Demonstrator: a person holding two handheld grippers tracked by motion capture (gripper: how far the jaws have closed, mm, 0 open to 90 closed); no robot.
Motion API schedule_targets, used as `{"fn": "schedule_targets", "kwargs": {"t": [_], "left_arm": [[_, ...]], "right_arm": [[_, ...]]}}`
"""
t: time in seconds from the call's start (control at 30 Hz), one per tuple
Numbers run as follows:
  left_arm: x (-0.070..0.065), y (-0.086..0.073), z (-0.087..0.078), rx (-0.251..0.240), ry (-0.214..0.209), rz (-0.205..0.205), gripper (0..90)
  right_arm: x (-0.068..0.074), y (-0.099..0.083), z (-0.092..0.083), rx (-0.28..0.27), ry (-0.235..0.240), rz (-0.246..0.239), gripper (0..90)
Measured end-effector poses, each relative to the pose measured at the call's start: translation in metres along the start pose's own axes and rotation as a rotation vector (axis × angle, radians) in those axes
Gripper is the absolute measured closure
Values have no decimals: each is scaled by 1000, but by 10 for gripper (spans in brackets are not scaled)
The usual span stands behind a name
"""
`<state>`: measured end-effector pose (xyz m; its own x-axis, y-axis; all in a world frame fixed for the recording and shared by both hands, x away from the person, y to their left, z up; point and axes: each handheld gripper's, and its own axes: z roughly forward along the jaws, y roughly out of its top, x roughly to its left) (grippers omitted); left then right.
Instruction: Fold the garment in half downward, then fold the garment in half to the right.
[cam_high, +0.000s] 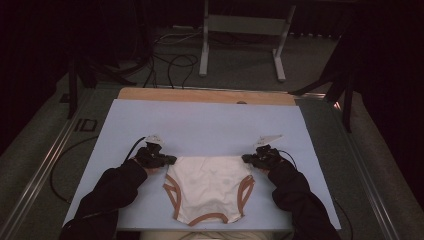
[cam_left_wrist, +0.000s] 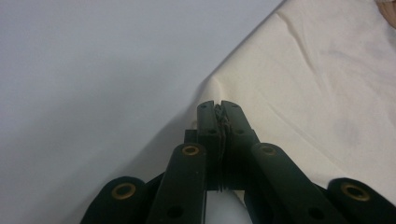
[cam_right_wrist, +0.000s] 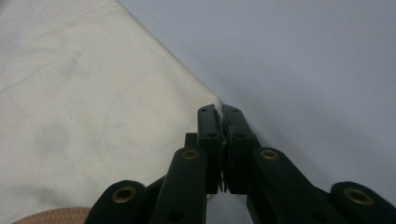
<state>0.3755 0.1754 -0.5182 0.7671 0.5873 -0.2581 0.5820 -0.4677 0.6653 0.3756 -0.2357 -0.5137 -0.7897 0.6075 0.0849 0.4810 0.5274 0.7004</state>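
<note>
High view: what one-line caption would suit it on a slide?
Two hand-held grippers, left and right, pinch the far corners of cream underpants lying flat on a pale blue board.

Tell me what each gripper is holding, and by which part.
Both hold the cream briefs: the left gripper pinches the left corner of the waistband edge, the right gripper the right corner.

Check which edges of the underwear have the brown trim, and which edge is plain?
The underwear has brown trim on both leg openings and the near crotch hem. The far waistband edge, stretched between the left gripper and right gripper, is plain cream.
</note>
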Motion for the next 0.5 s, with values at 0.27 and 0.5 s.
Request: {"fn": "schedule_targets", "kwargs": {"t": [0.27,0.5], "left_arm": [[0,5,-7,-28,22,26,894],[0,9,-10,-49,39,55,894]], "right_arm": [[-1,3,-3,-13,-12,-9,881],[-3,8,-5,-26,-23,-10,880]]}}
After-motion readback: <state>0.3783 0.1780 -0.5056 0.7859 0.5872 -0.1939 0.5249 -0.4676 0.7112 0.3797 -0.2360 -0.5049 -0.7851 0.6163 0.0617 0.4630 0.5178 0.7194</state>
